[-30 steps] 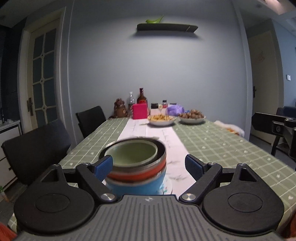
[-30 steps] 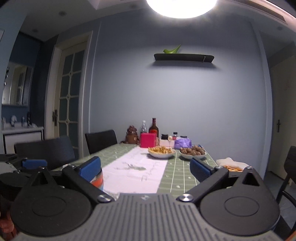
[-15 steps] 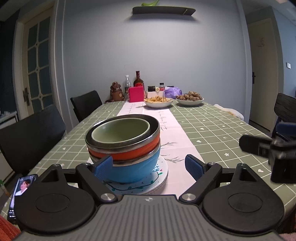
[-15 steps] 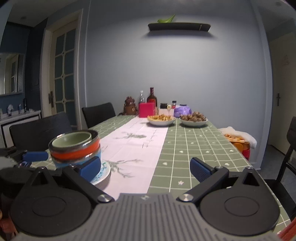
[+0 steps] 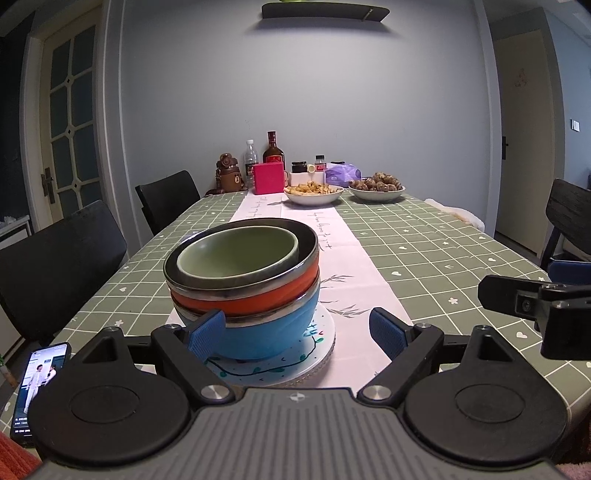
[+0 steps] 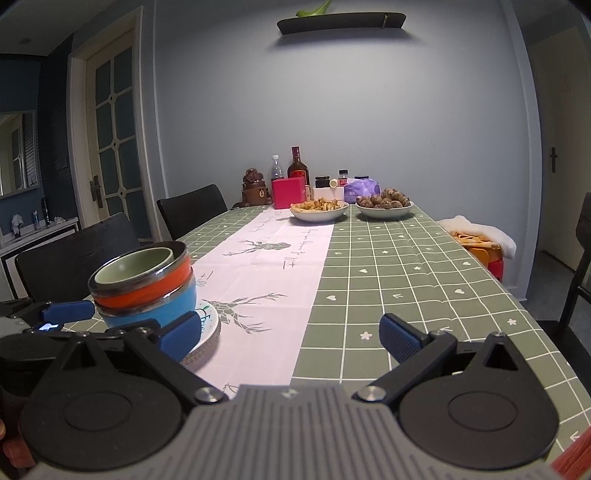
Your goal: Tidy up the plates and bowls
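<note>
Both views tipped down from a second ago, when the right one stared at the ceiling lamp and the left one caught the bowls blurred and close; now steady, level and sharp. No sign of the stack of bowls (image 5: pixel 243 291) shifting meanwhile: blue bowl (image 5: pixel 266 332) at the bottom, orange bowl (image 5: pixel 251 299) nested in it, green bowl (image 5: pixel 236 254) tilted on top, all on a painted white plate (image 5: pixel 321 350) at the near end of the worktop (image 5: pixel 443 258). Left claw (image 5: pixel 297 328) spread wide and grasping nothing, one pad just beside the blue bowl, contact impossible to tell. Right claw (image 6: pixel 291 334) likewise released and empty, off to the stack's right over bare cloth, now also visible at the edge of the left view. Probably means the nesting is done, or nearly so, with the stack only to be let be or carried off. Around it: grey-blue walls, a glazed door (image 5: pixel 70 110), a dark wall shelf (image 5: pixel 325 11). Green checked cloth with a pale runner (image 5: pixel 354 266) down the middle. Black chairs (image 5: pixel 62 258) along the left side. Far end: two white dishes of food (image 5: pixel 314 194), a pink box (image 5: pixel 268 177), bottles (image 5: pixel 273 151). Lit phone (image 5: pixel 40 380) at the near left corner.
</note>
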Motion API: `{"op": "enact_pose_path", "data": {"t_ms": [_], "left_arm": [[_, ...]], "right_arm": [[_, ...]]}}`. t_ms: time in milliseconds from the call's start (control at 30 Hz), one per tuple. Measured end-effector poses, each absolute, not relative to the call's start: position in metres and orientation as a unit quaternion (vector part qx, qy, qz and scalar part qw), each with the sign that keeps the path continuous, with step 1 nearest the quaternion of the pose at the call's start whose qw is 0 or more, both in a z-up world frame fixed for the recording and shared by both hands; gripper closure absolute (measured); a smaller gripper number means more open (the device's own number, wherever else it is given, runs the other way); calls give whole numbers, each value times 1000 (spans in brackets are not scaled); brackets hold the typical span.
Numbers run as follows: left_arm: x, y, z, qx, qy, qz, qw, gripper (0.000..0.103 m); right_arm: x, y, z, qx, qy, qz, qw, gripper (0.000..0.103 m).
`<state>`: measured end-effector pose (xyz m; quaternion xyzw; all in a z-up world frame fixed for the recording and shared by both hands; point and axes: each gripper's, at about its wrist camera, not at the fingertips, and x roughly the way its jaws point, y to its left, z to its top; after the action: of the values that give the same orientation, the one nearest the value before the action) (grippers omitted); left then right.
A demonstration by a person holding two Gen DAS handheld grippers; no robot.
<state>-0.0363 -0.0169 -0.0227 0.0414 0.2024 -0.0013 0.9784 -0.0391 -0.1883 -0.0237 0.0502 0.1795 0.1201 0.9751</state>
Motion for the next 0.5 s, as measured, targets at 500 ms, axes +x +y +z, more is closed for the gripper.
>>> {"op": "enact_pose_path", "data": {"t_ms": [500], "left_arm": [[-35,-16,-21,36,206,4,978,0]], "right_arm": [[-39,-187,-25,47,180,121,975,3]]}}
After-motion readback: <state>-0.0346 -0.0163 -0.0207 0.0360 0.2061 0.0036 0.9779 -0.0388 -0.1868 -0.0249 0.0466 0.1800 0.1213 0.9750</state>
